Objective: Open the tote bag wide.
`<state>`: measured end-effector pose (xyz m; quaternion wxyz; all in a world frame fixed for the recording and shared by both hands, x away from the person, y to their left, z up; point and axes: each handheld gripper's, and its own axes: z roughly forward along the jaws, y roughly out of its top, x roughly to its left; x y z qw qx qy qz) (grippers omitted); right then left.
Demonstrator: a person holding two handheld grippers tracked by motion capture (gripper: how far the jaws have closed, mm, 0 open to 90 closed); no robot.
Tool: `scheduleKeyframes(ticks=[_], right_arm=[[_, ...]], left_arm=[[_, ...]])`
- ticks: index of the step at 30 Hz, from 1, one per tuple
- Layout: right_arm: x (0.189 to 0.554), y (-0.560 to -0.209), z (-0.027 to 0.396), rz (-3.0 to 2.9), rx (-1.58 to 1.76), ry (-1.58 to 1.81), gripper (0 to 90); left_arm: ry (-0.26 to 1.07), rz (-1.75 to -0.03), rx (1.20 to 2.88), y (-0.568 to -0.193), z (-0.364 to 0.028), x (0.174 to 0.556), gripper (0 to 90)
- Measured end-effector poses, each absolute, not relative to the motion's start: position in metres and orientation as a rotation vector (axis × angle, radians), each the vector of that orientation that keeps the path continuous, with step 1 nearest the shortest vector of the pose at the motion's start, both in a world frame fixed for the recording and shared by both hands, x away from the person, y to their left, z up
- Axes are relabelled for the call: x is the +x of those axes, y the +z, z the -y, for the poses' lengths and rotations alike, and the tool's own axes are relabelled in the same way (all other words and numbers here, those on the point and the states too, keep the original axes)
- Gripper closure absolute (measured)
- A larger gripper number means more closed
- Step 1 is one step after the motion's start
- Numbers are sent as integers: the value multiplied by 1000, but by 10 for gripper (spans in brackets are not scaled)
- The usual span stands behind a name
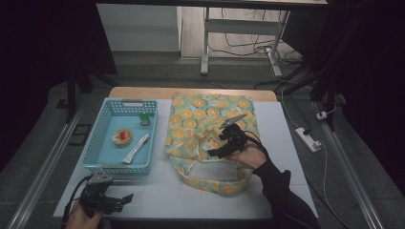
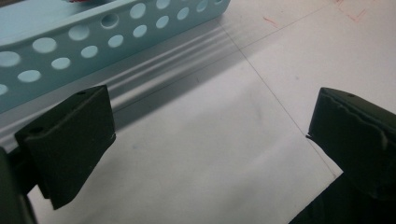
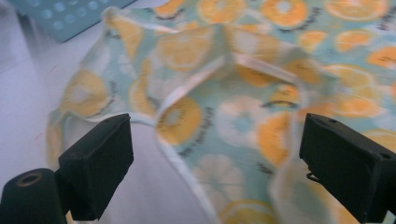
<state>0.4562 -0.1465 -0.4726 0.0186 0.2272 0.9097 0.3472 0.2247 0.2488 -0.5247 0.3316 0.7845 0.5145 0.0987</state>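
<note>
In the high view I see the bag (image 1: 210, 138), a soft cloth one with orange slices printed on pale green, lying flat in the middle of the table (image 1: 286, 143), a little right of centre, with its handle loops toward the lower edge of the frame. My right gripper (image 1: 217, 143) hovers over the bag's lower middle part with its jaws spread and nothing between them. My left gripper (image 1: 122, 200) rests low at the lower left of the frame, just below the blue basket (image 1: 95, 143); in the basket lie a round tin (image 1: 122, 137), a small green-capped jar (image 1: 144, 119) and a white tube (image 1: 137, 148). In the left gripper view the jaws stand wide apart over bare white table, and the basket's wall with round holes (image 2: 93, 42) crosses the upper left. In the right gripper view the jaws are also spread, and the bag's folded rim with its pale edging (image 3: 196, 88) runs through the centre. I judge the bag to be light, limp and not fragile; it will sag and fold when lifted, so the stitched rim or a handle loop is the best place to pinch. I can read no brand, label or writing anywhere; the print on the tube is too small.
</note>
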Motion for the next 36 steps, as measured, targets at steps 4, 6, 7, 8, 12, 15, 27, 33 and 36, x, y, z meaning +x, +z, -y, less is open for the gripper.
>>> scheduleKeyframes(ticks=[4, 6, 7, 8, 12, 15, 27, 33, 36], right_arm=[[443, -482, 131, -2851, 634, 1054, 223], [438, -488, 124, -2884, 592, 1026, 330], [435, -492, 120, -2898, 557, 1002, 389], [434, -494, 118, -2904, 539, 990, 457], [431, -504, 111, -2902, 495, 960, 621], [432, -510, 106, -2892, 497, 931, 686], [443, -500, 103, -2820, 514, 953, 900], [455, -507, 102, -2800, 536, 896, 894], [456, -514, 104, -2811, 537, 865, 805]], left_arm=[[258, -1343, 2050, -525, -249, 225, 7], [258, -1342, 2050, -525, -249, 225, 7], [258, -1342, 2050, -525, -249, 225, 7], [258, -1341, 2050, -525, -249, 225, 7], [260, -1341, 2052, -525, -249, 225, 7], [259, -1340, 2052, -525, -249, 225, 7], [257, -1340, 2055, -525, -249, 225, 8], [256, -1341, 2053, -525, -249, 225, 8], [255, -1341, 2052, -525, -249, 225, 8]])
